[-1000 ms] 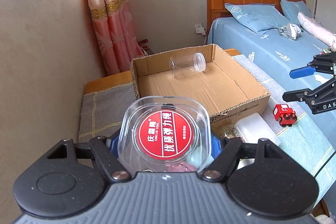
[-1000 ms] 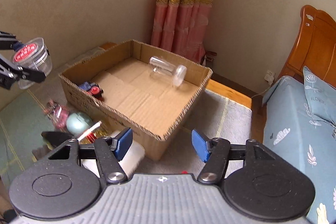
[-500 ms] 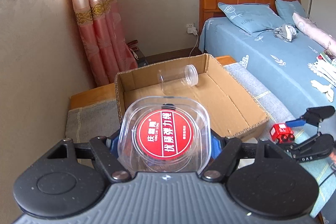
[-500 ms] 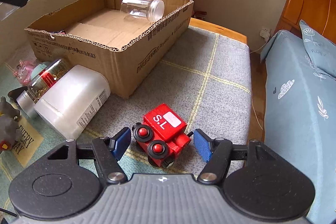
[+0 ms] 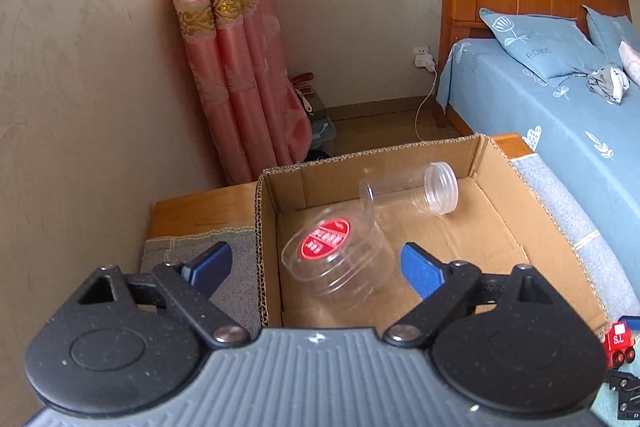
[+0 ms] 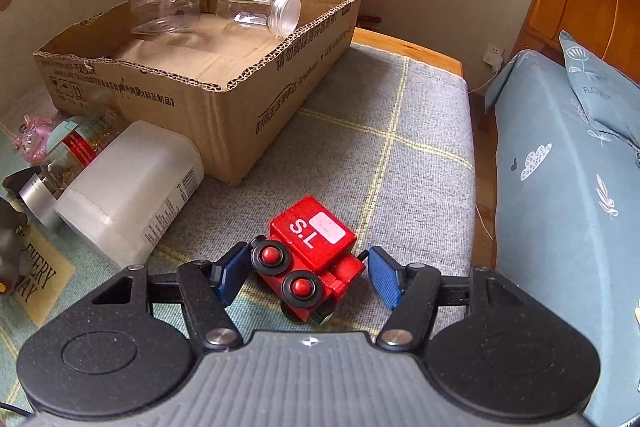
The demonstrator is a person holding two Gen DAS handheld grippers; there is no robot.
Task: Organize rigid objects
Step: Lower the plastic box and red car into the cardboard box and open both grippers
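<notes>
The right claw (image 6: pixel 306 277) sits low over the grey checked cloth (image 6: pixel 400 147) with its blue pads spread apart on either side of the small red wooden toy train engine marked "S.L" (image 6: pixel 312 255); the left pad is at or just beside the front wheel, the right pad stands a little clear of the body, so nothing is clamped yet. The toy looks like a solid, stiff block, light enough for one claw, with painted faces that are probably a bit slick. The round black wheels with red hubs (image 6: pixel 272 257) would likely roll or twist under a pad, so the flat sides of the cab above them seem the safer place to close, square across the body. It lies skewed to the claw, which may call for a small turn of the wrist first. The left claw (image 5: pixel 316 267) hangs open and empty above the shallow brown cardboard box (image 5: pixel 560 227). Inside the box, a clear squarish plastic tub with a red round label (image 5: pixel 336 259) lies tilted on the floor, near a clear cylindrical plastic jar with a screw lid (image 5: pixel 416 193) lying on its side. A white translucent plastic canister (image 6: pixel 128 187) rests on its side just outside the box wall.
</notes>
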